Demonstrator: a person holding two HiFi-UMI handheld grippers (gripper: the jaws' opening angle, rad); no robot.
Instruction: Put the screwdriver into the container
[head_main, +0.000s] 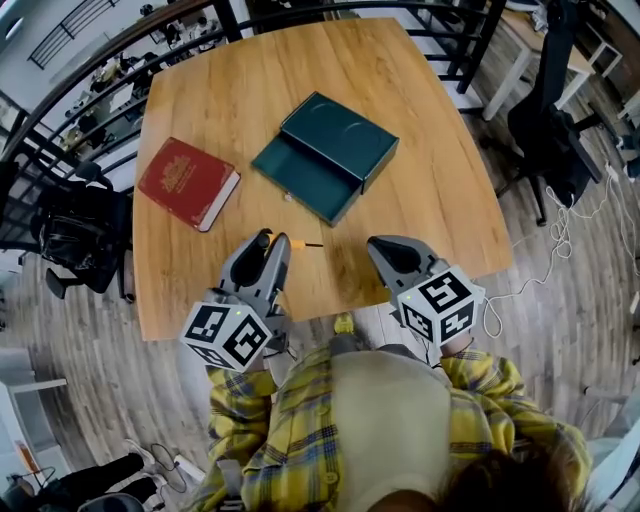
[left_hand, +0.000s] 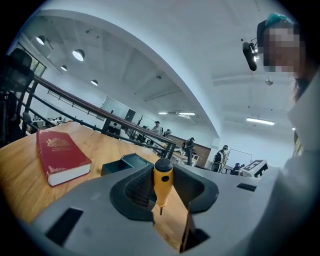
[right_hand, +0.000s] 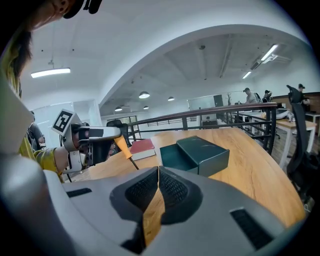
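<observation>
A screwdriver (head_main: 298, 243) with an orange-yellow handle lies across the jaws of my left gripper (head_main: 272, 243), its thin tip sticking out to the right. In the left gripper view the handle (left_hand: 163, 179) stands upright between the pads, which are shut on it. The dark green container (head_main: 325, 155) sits mid-table with its inner tray slid out to the front left, well beyond both grippers. My right gripper (head_main: 385, 250) hovers over the table's near edge, shut with nothing in it; its pads (right_hand: 150, 189) meet in the right gripper view, which also shows the container (right_hand: 200, 155).
A red book (head_main: 188, 182) lies on the wooden table (head_main: 430, 210) left of the container. Black railings run round the far side. A black office chair (head_main: 70, 235) stands at the left and another (head_main: 545, 120) at the right. A white cable (head_main: 560, 240) trails on the floor.
</observation>
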